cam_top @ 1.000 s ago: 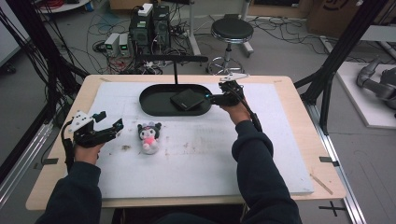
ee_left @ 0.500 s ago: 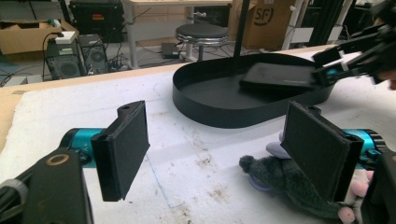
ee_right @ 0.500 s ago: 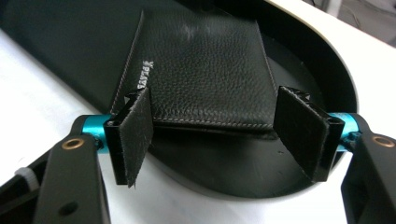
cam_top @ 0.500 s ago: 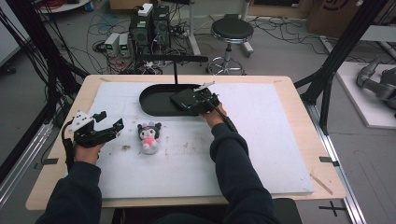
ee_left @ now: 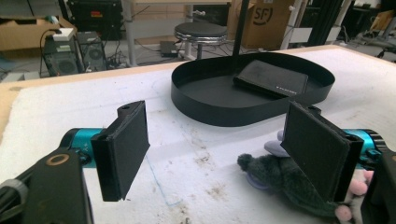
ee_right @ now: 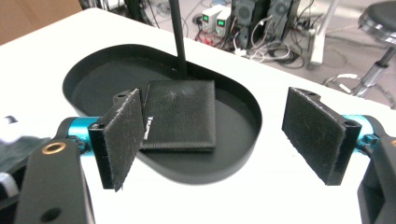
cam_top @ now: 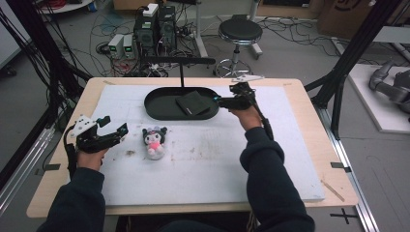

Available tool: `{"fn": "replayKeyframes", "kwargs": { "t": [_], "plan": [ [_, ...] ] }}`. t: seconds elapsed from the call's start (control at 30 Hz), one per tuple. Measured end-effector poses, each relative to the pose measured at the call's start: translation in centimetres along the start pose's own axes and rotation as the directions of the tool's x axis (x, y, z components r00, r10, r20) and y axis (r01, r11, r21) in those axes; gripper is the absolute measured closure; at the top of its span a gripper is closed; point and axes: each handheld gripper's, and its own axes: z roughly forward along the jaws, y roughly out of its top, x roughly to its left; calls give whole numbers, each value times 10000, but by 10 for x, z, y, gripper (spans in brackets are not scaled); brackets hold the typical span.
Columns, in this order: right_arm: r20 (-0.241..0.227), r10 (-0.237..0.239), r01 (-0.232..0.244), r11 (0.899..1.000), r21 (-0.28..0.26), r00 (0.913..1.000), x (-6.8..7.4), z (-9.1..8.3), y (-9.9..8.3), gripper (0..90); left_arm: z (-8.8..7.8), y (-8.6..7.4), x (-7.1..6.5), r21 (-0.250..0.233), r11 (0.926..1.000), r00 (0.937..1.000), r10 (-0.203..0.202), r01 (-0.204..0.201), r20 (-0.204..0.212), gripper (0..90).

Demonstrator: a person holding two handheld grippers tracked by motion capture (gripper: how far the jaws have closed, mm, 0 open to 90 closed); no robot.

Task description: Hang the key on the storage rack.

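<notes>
A black oval tray (cam_top: 159, 110) lies at the back of the white mat, and a flat black wallet (cam_top: 192, 103) rests inside it. My right gripper (cam_top: 218, 100) hovers at the tray's right end, open and holding nothing. Along its jaws I see the wallet (ee_right: 180, 114) and the tray's rim (ee_right: 233, 163) just ahead of the right gripper (ee_right: 219, 135). A small plush toy (cam_top: 154, 141) with dark ears stands on the mat. My left gripper (cam_top: 115, 126) is just left of it, open. In the left gripper view the plush toy (ee_left: 280, 175) lies by the right finger (ee_left: 315, 154).
A thin black post with a crossbar (cam_top: 179, 60) rises behind the tray. The white mat (cam_top: 208, 164) stretches bare toward the near edge. On the floor beyond the table are a stool (cam_top: 240, 31) and electronics boxes (cam_top: 152, 24).
Half a second ago my right gripper reached left over the wallet in the tray. It has since drawn back right to the tray's end. The left gripper and plush toy have stayed put.
</notes>
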Motion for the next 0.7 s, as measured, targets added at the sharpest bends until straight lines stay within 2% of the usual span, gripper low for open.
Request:
{"fn": "replayKeyframes", "kwargs": {
  "t": [0.03,0.07,0.1,0.13,0.23,0.3,0.33,0.43,0.53,0.6,0.7],
  "plan": [
    [-55,-18,17,10000,-50,10000,-2,-12,-2,216,0,0,0,62,9996,9996,-264,263,115,232],
    [-50,-227,226,9996,-191,9997,-3,-24,-7,215,0,0,1,129,9993,9992,-365,363,153,236],
    [-15,-515,515,9983,-278,9987,-5,-35,-14,215,0,-1,1,151,9994,9994,-309,307,139,235],
    [64,-680,681,9976,-128,9977,-6,-45,-22,215,1,-1,0,114,9996,9996,-244,242,129,235],
    [451,-944,944,9955,19,9945,-14,-72,-53,215,0,0,-2,-6,9997,9995,-235,236,213,233],
    [638,-840,835,9965,95,9944,-19,-82,-69,215,0,0,-3,-113,9996,9993,-268,271,269,225],
    [736,-711,704,9974,124,9947,-21,-86,-77,214,-2,2,-6,-336,9990,9992,-275,284,284,225],
    [1045,-468,467,9989,36,9934,-27,-95,-95,215,-3,5,-11,-621,9980,9999,-59,67,132,211],
    [1169,-516,511,9987,76,9918,-30,-101,-100,215,-2,8,-14,-751,9972,10000,-9,16,92,195],
    [1292,-324,347,9993,-155,9911,-33,-105,-99,215,0,8,-16,-686,9976,9999,58,-49,136,192],
    [1408,-211,233,9996,-138,9898,-37,-106,-101,215,1,8,-16,-499,9987,10000,-21,25,66,192]
  ]
}}
